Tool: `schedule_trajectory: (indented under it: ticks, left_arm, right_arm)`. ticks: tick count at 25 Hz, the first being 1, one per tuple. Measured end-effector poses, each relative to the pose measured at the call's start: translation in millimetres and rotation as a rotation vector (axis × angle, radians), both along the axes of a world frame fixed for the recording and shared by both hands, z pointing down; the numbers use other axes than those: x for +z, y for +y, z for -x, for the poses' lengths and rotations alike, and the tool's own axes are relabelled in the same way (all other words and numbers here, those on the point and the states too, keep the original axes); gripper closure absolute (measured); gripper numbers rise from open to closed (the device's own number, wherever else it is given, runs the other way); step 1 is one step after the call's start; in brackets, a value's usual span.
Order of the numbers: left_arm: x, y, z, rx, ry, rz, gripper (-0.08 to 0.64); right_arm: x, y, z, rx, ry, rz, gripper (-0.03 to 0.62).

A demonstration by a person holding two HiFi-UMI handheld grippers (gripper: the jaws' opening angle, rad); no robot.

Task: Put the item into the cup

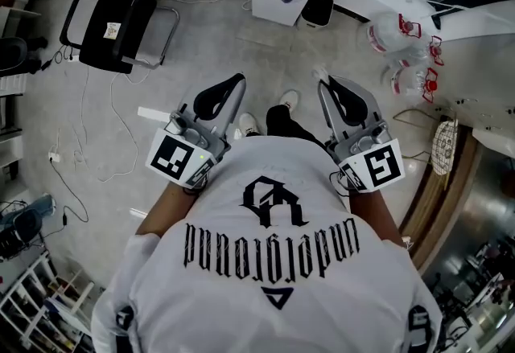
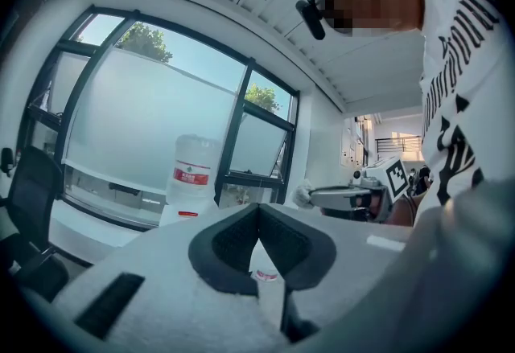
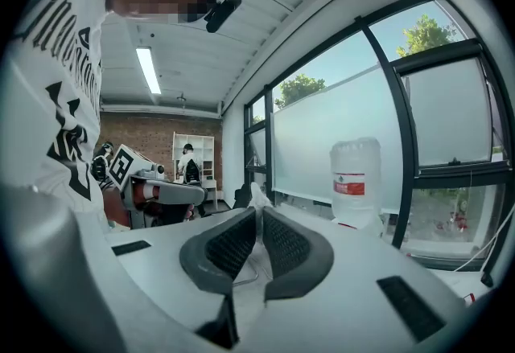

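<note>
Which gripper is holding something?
The right gripper: a white item sticks out from between its closed jaws; the left gripper is shut on nothing.

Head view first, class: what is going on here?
A person stands on a grey floor, holding a gripper in each hand, both pointing forward. The right gripper is shut on a small whitish item, too small to identify. The left gripper is shut and empty. No cup is clearly in view, so the item is not in one yet.

Left gripper (image 1: 238,80) and right gripper (image 1: 325,86) point ahead, parallel (both jaws closed).
</note>
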State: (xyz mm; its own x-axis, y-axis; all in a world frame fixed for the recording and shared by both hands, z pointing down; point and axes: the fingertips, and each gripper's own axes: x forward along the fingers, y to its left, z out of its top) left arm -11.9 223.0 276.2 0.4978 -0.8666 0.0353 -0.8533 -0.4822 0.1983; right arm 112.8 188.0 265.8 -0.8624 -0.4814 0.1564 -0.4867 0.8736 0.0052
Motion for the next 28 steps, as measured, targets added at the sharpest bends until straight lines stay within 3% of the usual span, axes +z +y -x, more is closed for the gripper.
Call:
schedule_trajectory:
  ticks: [9,28]
  left_arm:
    - [5,-53,-6,-0.037,-0.003,0.022,0.545]
    - [3,-189,-89,0.023,-0.022,0.025,0.545]
  right_arm:
    - [4,-59,-6,-0.033,0.0,0.006,0.558]
    - [12,-192,-70,-0.042,-0.028,0.023,0.558]
